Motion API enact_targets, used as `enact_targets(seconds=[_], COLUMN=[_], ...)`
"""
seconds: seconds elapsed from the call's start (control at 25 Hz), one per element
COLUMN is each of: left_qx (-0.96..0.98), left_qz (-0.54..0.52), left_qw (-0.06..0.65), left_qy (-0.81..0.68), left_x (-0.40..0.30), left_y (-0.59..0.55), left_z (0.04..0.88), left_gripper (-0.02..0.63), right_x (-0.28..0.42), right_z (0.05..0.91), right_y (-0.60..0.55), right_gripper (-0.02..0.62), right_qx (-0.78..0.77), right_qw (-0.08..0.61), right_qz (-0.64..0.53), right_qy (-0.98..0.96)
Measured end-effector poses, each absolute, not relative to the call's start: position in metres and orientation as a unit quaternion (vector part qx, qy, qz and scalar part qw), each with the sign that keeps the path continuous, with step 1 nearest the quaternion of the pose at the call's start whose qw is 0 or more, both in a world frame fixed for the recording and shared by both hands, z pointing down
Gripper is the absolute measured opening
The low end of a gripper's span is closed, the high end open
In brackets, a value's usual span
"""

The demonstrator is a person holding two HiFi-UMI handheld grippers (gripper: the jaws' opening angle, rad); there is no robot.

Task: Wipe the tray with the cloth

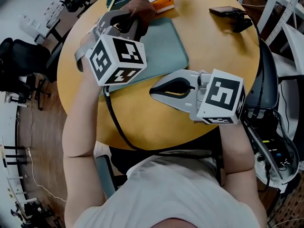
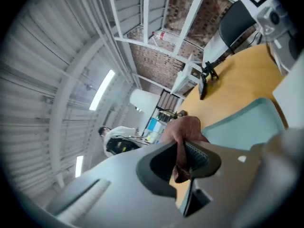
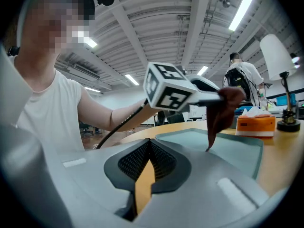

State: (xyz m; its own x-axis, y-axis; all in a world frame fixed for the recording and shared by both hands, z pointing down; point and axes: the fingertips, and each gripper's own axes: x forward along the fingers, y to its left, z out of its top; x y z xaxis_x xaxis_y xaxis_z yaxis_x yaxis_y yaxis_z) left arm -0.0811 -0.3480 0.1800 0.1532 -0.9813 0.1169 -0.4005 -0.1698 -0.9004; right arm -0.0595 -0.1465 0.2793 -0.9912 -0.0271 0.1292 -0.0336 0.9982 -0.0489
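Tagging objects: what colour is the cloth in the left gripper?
Reddish-brown cloth; clearest in the right gripper view.

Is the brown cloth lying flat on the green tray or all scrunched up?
Scrunched up. The brown cloth dangles in a bunch from the left gripper, pinched between its jaws, above the grey-green tray.

Left gripper (image 2: 183, 158): jaws closed on a brown cloth (image 2: 186, 129), pinched between the ribbed pads. Cloth bunches beyond the tips; a short tail pokes out on the near side. Behind it, a pale green tray (image 2: 247, 122) lies on a yellow table (image 2: 237, 82). View tilted. A black stand (image 2: 205, 77) at the table's far edge. A person in white (image 2: 116, 139) in the distance.
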Motion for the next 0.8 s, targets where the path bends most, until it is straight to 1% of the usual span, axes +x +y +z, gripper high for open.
enact_targets(seconds=[0.12,0.4,0.56,0.68,0.8], left_qx=[-0.609,-0.466,-0.441,-0.462,-0.500], left_qz=[-0.373,-0.424,-0.488,-0.538,-0.575], left_qw=[0.402,0.387,0.332,0.266,0.199], left_qy=[0.573,0.674,0.676,0.654,0.616], left_x=[-0.122,-0.258,-0.312,-0.340,-0.353], left_y=[-0.313,-0.230,-0.211,-0.207,-0.204], left_z=[0.144,0.125,0.168,0.227,0.280], left_gripper=[0.364,0.364,0.364,0.364,0.364], right_x=[-0.057,-0.059,-0.060,-0.061,-0.061], right_z=[0.279,0.276,0.275,0.275,0.275], right_y=[-0.145,-0.146,-0.145,-0.145,-0.146], right_gripper=[0.002,0.002,0.002,0.002,0.002], right_qx=[0.015,0.012,0.014,0.014,0.015], right_qw=[0.060,0.062,0.062,0.063,0.064], right_qz=[0.026,0.028,0.031,0.032,0.032], right_qy=[-0.998,-0.998,-0.997,-0.997,-0.997])
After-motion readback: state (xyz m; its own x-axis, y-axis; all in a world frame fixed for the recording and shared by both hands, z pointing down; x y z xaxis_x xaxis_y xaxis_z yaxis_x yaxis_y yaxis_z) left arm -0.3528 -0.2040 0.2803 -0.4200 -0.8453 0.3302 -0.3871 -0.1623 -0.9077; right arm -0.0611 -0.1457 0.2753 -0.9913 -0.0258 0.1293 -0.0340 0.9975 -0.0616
